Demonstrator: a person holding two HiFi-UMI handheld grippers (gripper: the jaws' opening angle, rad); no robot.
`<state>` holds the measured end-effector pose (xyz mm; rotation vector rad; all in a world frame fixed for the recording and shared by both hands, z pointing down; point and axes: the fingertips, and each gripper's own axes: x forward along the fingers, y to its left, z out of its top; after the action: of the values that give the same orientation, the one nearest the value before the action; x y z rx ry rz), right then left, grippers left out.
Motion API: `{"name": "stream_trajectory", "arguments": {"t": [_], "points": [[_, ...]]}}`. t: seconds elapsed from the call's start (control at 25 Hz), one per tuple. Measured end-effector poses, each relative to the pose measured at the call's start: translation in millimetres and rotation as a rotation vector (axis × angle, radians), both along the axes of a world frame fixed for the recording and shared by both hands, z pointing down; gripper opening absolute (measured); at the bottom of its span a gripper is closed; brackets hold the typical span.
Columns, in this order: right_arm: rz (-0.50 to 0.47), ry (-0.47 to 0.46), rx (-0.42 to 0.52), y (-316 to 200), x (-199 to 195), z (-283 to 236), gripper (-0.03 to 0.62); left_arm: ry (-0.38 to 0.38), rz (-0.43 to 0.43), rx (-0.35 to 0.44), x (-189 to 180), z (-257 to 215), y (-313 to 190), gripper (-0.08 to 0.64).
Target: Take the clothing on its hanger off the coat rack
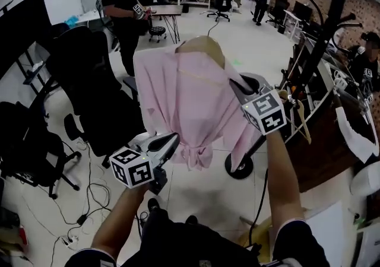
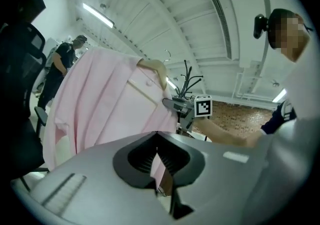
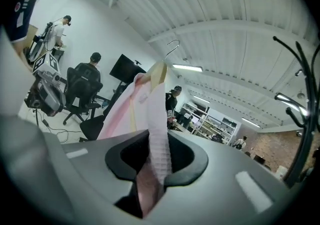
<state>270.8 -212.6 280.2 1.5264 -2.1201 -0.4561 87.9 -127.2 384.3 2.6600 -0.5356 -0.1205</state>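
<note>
A pink shirt hangs on a wooden hanger whose wire hook stands free in the air, left of the black coat rack. My right gripper is shut on the shirt's right shoulder cloth; the right gripper view shows the pink cloth running up from between the jaws to the hanger. At the shirt's lower left edge my left gripper is shut on a fold of the hem. The left gripper view shows the shirt spread wide, with the right gripper beyond it.
The rack's round base sits on the floor under the shirt's right side. An empty wooden hanger hangs by the rack. Black office chairs stand at the left, with cables on the floor. A person stands behind.
</note>
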Motion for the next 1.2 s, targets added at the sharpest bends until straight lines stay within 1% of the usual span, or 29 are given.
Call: {"name": "stream_trajectory", "arguments": {"t": [0.24,0.4,0.6,0.8,1.0,1.2], "points": [[-0.09,-0.018,-0.02,-54.2,-76.7,-0.2,0.084,0.009,-0.134,-0.027,-77.8,7.9,-28.0,0.011],[-0.144,-0.022,-0.029,-91.7,-134.0,1.9,0.084,0.016,-0.199,-0.034,-128.7,12.5,-54.2,0.011],[-0.192,-0.028,-0.031,-136.1,-195.1,3.6,0.084,0.018,-0.233,-0.02,-178.8,11.4,-92.6,0.011],[-0.22,-0.051,-0.01,-175.4,-253.1,-1.9,0.084,0.006,-0.255,0.011,-228.7,6.0,-132.6,0.011],[-0.226,-0.059,0.004,-210.2,-299.5,-8.7,0.084,0.006,-0.268,0.016,-270.9,4.2,-159.7,0.011],[-0.23,-0.039,0.015,-249.9,-337.7,-10.9,0.084,0.029,-0.304,0.01,-303.2,3.9,-189.1,0.011]]}}
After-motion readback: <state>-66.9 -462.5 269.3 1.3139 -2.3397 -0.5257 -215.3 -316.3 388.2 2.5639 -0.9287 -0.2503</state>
